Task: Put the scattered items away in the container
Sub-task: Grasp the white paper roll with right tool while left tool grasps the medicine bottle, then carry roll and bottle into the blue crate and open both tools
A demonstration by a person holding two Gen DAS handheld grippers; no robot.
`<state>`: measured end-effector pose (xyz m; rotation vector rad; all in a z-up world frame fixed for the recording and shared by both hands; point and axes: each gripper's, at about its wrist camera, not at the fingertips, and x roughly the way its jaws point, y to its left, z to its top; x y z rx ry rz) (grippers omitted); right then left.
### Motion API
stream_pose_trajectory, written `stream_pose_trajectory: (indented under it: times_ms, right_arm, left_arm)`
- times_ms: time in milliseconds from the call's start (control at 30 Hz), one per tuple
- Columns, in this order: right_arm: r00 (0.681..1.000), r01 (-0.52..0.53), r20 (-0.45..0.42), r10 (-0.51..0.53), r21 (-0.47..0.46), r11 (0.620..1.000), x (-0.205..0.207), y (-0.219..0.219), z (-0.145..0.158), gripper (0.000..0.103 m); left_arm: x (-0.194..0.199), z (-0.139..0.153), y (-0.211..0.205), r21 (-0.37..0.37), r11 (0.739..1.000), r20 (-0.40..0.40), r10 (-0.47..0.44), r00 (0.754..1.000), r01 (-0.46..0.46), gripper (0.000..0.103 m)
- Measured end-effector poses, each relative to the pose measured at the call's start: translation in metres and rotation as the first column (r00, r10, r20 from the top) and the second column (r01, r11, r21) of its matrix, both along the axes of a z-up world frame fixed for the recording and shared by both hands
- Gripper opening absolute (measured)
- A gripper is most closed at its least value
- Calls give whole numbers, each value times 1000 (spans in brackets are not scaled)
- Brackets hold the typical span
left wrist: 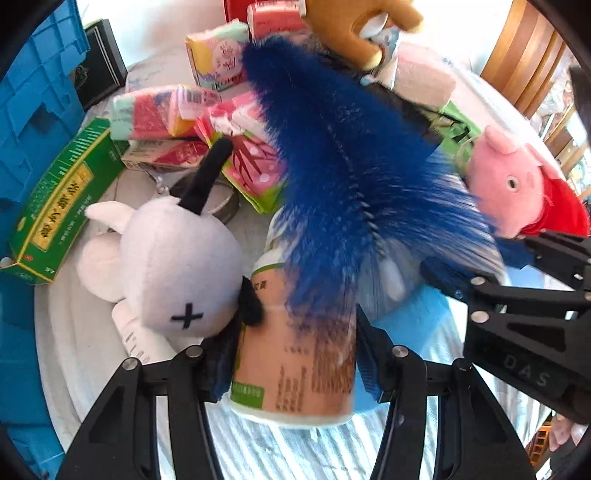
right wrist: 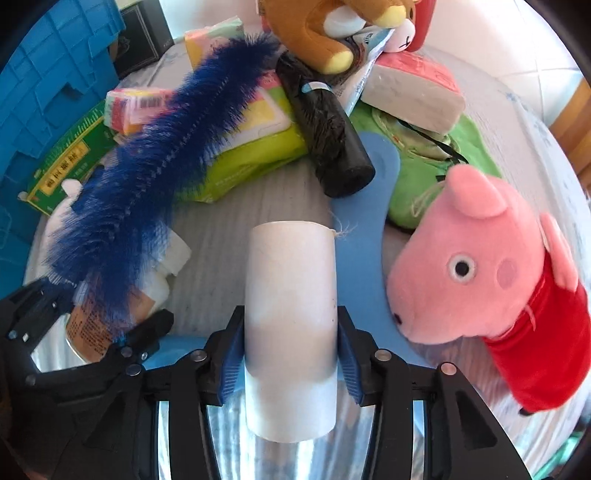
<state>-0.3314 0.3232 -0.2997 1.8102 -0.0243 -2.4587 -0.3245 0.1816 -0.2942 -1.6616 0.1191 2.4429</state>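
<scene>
White cloth with thin stripes covers the counter (right wrist: pixel 221 221), and lots of things lie on it in a messy heap.

Low in the middle of the right wrist view, the right gripper (right wrist: pixel 290 354) has its jaws pressed on both sides of a white cardboard tube (right wrist: pixel 291 295). The blue pads (right wrist: pixel 231 369) touch the tube. A flat blue paddle-shaped thing (right wrist: pixel 369 206) lies under the tube and runs up toward the middle of the frame. At the right sits a pink pig toy (right wrist: pixel 480 273) in a red dress. A black roll (right wrist: pixel 325 133) lies at the upper middle, on a yellow-green pack (right wrist: pixel 251 155). A brown plush toy (right wrist: pixel 317 26) is at the top.

Low in the middle of the left wrist view, the left gripper (left wrist: pixel 295 354) has its jaws about half open around a small bottle (left wrist: pixel 295 350) with a tan label. Both pads look like they touch it. A fluffy blue brush (left wrist: pixel 351 166) sticks up from the bottle toward the top of the frame. A white plush toy (left wrist: pixel 166 266) with a black horn rests against the bottle on the left.

At the left edge of both views is the blue crate (left wrist: pixel 33 110). A green box (left wrist: pixel 62 199) lies just beside it, and a pile of pink tissue packs (left wrist: pixel 155 118) sits near the upper middle.
</scene>
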Motion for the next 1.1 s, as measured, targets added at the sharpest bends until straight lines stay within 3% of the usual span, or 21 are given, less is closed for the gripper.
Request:
stream_pose_trajectory:
  times_ms: [100, 267, 500, 800, 1100]
  right_arm:
    - [1000, 5, -13, -5, -20, 1000, 11, 5, 11, 45]
    - [994, -23, -103, 19, -35, 999, 33, 4, 59, 45]
    - [959, -86, -273, 74, -34, 996, 57, -10, 145, 45]
    - [850, -230, -485, 208, 15, 973, 86, -48, 253, 45]
    - [735, -378, -592, 331, 48, 925, 96, -145, 318, 45]
  left_arm:
    - [8, 19, -1, 11, 1000, -26, 8, 1000, -8, 52]
    - [30, 63, 4, 7, 999, -123, 40, 992, -39, 52]
    - [45, 142, -12, 12, 995, -296, 102, 950, -103, 52]
    - [93, 237, -48, 19, 972, -498, 211, 841, -233, 52]
    - [140, 303, -138, 32, 928, -623, 309, 718, -372, 52]
